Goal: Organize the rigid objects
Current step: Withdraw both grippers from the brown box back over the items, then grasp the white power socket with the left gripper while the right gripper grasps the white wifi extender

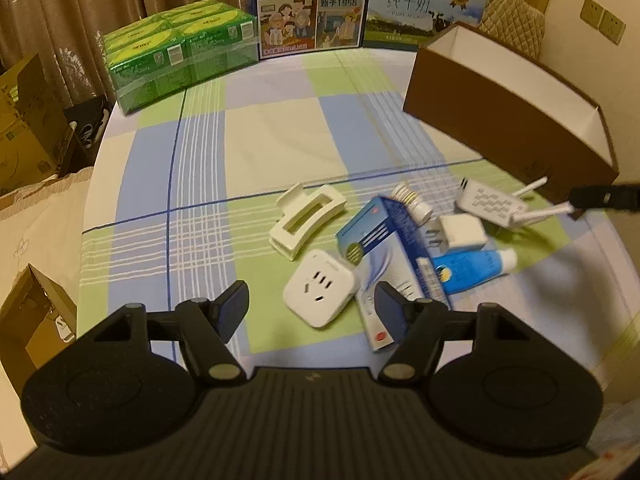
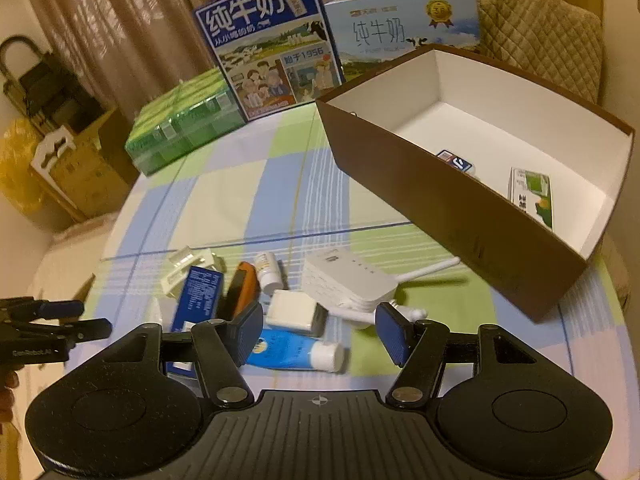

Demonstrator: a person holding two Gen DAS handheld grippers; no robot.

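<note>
Both jaws gape empty over a checked tablecloth (image 1: 280, 128), brown curtains (image 1: 60, 8) behind.

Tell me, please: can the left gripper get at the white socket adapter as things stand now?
Probably yes. The left gripper is open and empty, and the white socket adapter lies flat just ahead, between its fingers, with nothing on top. Only the blue carton crowds its right side, leaning against it.

Brown box (image 2: 460, 216), white inside, open-topped, holds two small cartons (image 2: 530, 196). Beside it, clustered flat on the checked tabletop (image 1: 280, 128): cream hair claw (image 1: 306, 220), white socket adapter (image 1: 320, 288), blue carton (image 1: 384, 248), white charger (image 1: 462, 232), blue tube (image 1: 472, 270), white router (image 2: 348, 284).
</note>
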